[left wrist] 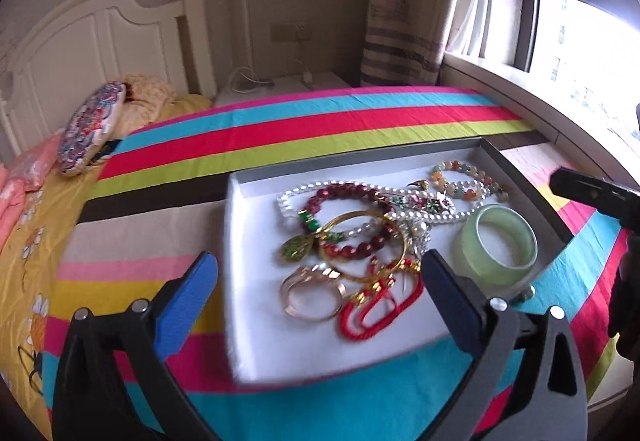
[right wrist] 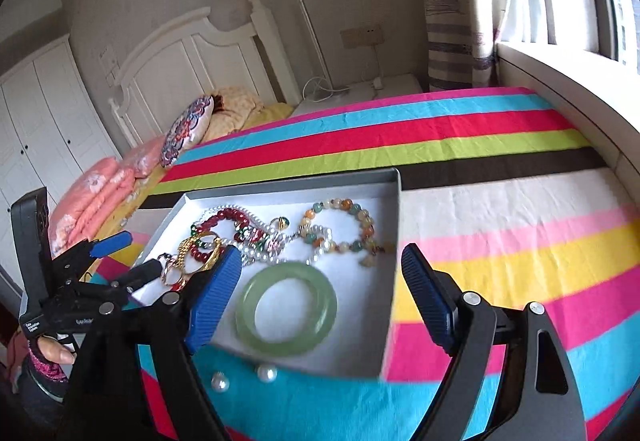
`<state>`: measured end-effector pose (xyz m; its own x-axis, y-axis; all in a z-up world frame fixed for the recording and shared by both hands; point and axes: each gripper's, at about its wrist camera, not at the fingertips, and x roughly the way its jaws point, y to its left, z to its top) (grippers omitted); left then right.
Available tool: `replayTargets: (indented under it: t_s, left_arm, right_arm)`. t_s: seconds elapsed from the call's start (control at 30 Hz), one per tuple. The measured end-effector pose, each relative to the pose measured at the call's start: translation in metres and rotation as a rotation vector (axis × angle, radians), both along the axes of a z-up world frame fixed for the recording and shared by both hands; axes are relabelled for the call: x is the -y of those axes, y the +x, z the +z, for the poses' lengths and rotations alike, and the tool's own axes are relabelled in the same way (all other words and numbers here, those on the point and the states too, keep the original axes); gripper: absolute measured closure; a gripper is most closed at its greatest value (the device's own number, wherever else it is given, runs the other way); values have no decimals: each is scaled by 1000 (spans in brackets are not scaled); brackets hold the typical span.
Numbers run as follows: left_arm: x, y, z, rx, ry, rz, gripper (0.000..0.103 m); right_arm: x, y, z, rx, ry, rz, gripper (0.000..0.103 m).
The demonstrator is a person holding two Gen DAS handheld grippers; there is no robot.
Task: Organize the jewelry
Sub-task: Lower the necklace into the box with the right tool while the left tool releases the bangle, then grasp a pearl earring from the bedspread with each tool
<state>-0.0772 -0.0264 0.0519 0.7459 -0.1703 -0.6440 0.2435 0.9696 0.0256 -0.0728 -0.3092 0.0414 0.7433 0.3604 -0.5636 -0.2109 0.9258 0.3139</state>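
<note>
A bed (right wrist: 460,145) with a bright striped cover has a white headboard (right wrist: 180,57). Sun comes through the window (left wrist: 580,33). White closet doors (right wrist: 36,121) stand nearby.

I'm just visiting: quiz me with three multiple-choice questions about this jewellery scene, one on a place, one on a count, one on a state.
1. Where does the pale green jade bangle lie?
A. inside the shallow grey box
B. on the pillow
C. on the windowsill

2. How many loose white pearls lie on the striped bedspread outside the box?
A. none
B. two
C. five

3. How is the right gripper?
A. shut on the bangle
B. shut on nothing
C. open, holding nothing

Answers: 1 A, it rests on the white lining; 2 B, both sit beside the near wall; 3 C, its blue fingers stand apart, touching nothing.
</note>
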Motion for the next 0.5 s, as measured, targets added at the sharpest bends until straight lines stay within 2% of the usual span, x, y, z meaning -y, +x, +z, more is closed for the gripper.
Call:
replayTargets:
  t_s: [0.17,0.27,0.47,0.5]
  left_arm:
    - [-24,-44,3,37,-18,50,2]
    - [-29,-61,-3,39,-13,57,2]
    - [-21,-68,-17,29,20,42,2]
    - [-22,-67,-17,27,16,38,2]
  right_arm:
    - [7,-43,-6,18,0,-8,24]
    - [-1,-66,-14,13,-50,-5,25]
    - [-27,-84,-25,-12,-95,-1,48]
    - [-32,-83,-26,-21,-108,-1,50]
